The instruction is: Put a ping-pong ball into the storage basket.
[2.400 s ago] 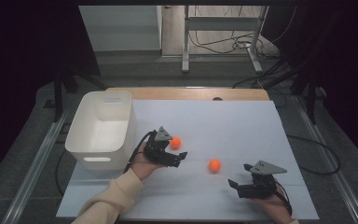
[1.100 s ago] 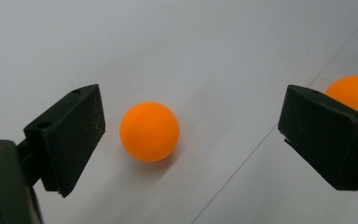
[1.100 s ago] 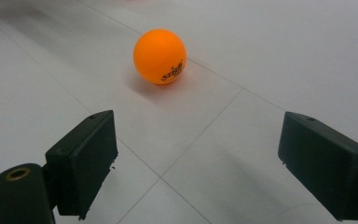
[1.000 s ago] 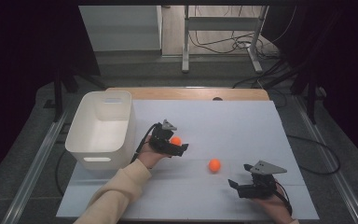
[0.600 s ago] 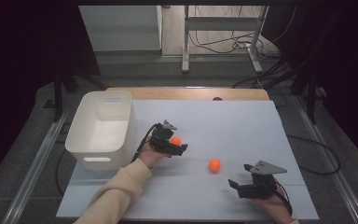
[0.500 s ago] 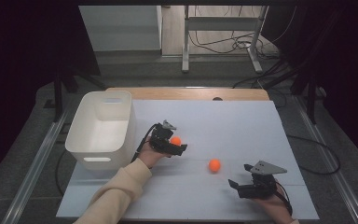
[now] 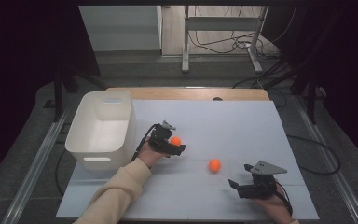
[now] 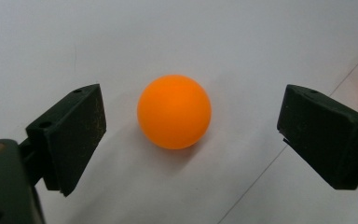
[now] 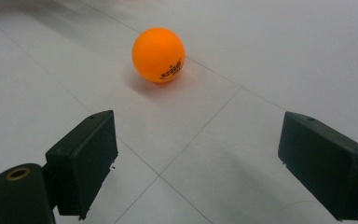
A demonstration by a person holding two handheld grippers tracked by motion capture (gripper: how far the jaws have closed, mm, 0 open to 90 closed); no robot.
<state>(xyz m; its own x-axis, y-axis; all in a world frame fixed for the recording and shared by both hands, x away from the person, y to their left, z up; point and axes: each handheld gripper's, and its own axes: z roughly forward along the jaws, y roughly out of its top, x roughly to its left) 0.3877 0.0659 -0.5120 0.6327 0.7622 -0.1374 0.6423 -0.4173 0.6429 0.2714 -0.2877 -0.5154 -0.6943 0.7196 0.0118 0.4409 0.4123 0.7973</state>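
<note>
Two orange balls lie on the white table. The first ball (image 7: pixel 175 141) (image 8: pixel 174 111) rests between the wide-apart jaws of my left gripper (image 7: pixel 177 145) (image 8: pixel 189 135), which is open and touches it on neither side. The second ball (image 7: pixel 214 164) (image 9: pixel 158 54) lies near the table's middle, a short way ahead of my right gripper (image 7: pixel 236 186) (image 9: pixel 200 170). That gripper is open too, with nothing between its jaws, and sits near the front right edge.
A white plastic bin (image 7: pixel 101 128) stands at the table's left side, just left of my left hand. A wooden strip (image 7: pixel 186 94) runs along the far edge. Cables and a metal stand (image 7: pixel 219 35) lie on the floor beyond.
My left gripper has moved slightly forward and right, so the first ball now sits between its jaws. The right gripper and the second ball have stayed put.
</note>
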